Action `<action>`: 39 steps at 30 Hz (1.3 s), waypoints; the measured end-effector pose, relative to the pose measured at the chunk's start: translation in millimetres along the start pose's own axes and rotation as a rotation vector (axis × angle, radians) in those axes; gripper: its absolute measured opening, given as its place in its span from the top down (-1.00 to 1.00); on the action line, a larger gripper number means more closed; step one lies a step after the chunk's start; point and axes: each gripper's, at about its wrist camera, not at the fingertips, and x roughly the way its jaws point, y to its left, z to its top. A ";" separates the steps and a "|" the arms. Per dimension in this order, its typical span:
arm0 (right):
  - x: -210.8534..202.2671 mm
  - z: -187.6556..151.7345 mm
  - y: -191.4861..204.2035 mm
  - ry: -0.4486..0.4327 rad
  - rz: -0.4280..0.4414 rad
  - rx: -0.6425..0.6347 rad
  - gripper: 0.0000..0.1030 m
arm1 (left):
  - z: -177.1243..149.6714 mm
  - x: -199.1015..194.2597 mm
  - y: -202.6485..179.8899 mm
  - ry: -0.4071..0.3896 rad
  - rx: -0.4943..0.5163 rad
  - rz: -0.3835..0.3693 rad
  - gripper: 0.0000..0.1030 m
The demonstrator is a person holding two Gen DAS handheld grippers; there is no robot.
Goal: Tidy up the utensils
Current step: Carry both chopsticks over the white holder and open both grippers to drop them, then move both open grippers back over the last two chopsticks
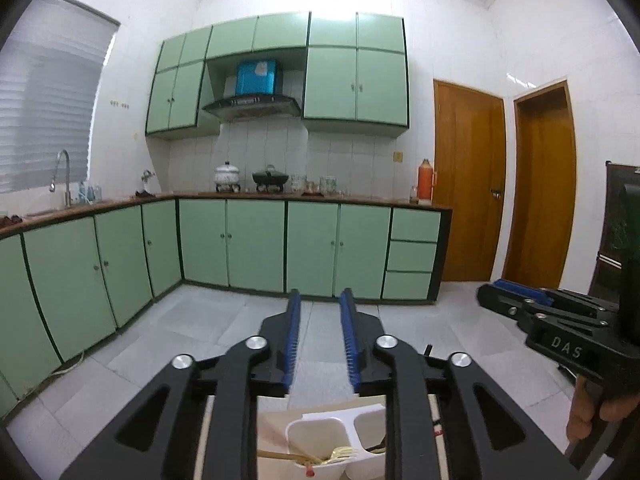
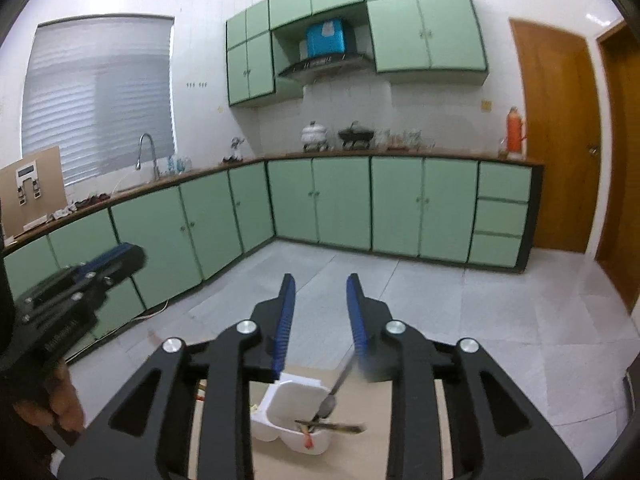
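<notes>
White utensil holder (image 1: 320, 436): moulded plastic, split into compartments, standing on a pale tabletop (image 2: 360, 384) below both grippers. Contents, left wrist view: a gold fork (image 1: 340, 453) with tines up, and chopsticks (image 1: 280, 456) leaning out to the left, both in the near compartment. Right wrist view: a dark-handled spoon (image 2: 334, 392) stands tilted with its bowl inside a holder compartment and its handle rising toward the right gripper's right finger (blurred; contact cannot be told); a blurred stick-like utensil (image 2: 340, 426) lies across the holder's rim.

Left gripper (image 1: 320, 300): blue ribbed pads parted by a modest gap, nothing between them, held above the holder.

Right gripper (image 2: 320, 286): pads likewise a little apart, nothing gripped between the tips, also above the holder. A hand (image 1: 592, 420) grips its handle.

Surroundings: grey tiled floor (image 2: 480, 320), green base cabinets (image 1: 256, 244) under a brown counter, orange thermos (image 1: 426, 180) at the counter's right end.
</notes>
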 end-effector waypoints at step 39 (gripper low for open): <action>-120.4 -309.5 76.5 0.302 -0.088 0.058 -0.74 | -250.6 -153.5 20.3 0.390 -0.026 0.096 -0.68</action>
